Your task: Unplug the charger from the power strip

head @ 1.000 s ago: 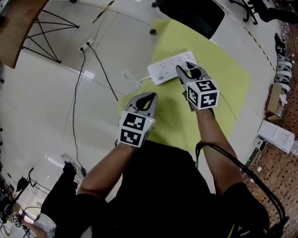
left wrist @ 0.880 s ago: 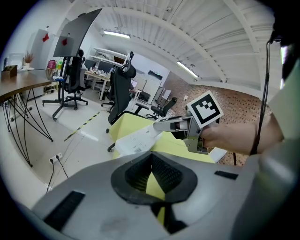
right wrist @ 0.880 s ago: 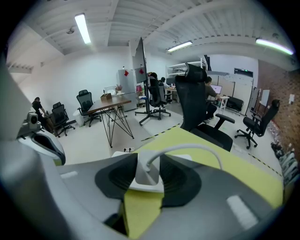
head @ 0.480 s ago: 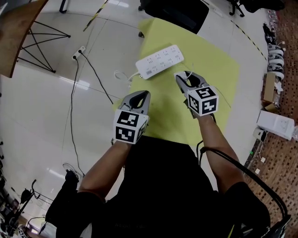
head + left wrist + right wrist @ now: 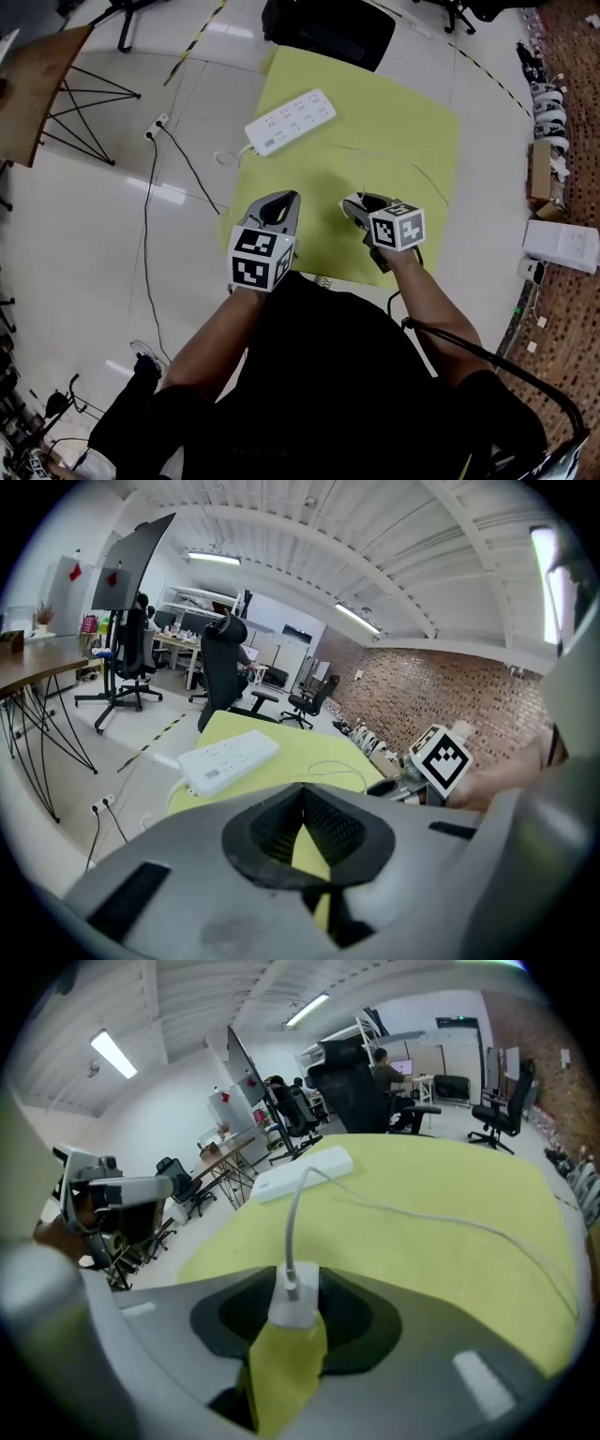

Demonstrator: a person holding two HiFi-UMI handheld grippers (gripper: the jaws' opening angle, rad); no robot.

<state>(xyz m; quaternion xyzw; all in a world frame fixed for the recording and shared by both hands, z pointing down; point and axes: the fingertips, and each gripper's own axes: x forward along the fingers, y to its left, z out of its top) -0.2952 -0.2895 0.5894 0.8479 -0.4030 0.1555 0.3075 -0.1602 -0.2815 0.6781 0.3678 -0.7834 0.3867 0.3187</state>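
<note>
The white power strip (image 5: 291, 120) lies at the far left of the yellow mat (image 5: 403, 103), with no plug in its sockets. My right gripper (image 5: 353, 207) is near the mat's front edge, well back from the strip, shut on the small white charger (image 5: 294, 1299). Its thin white cable (image 5: 422, 1211) trails away over the mat. The strip (image 5: 302, 1173) lies far ahead in the right gripper view. My left gripper (image 5: 285, 200) hovers over the mat's front left corner, shut and holding nothing. From the left gripper view the strip (image 5: 228, 758) lies ahead to the left.
A black chair base (image 5: 328, 28) stands beyond the mat. A floor socket (image 5: 157, 127) with a black cord lies on the tiles at left, near a wooden table (image 5: 37, 94) on wire legs. White boxes (image 5: 561, 246) sit at the right by the brick strip.
My right gripper has pulled back from the power strip toward the person, with the charger in its jaws and the cable trailing. The left gripper has also drawn back a little.
</note>
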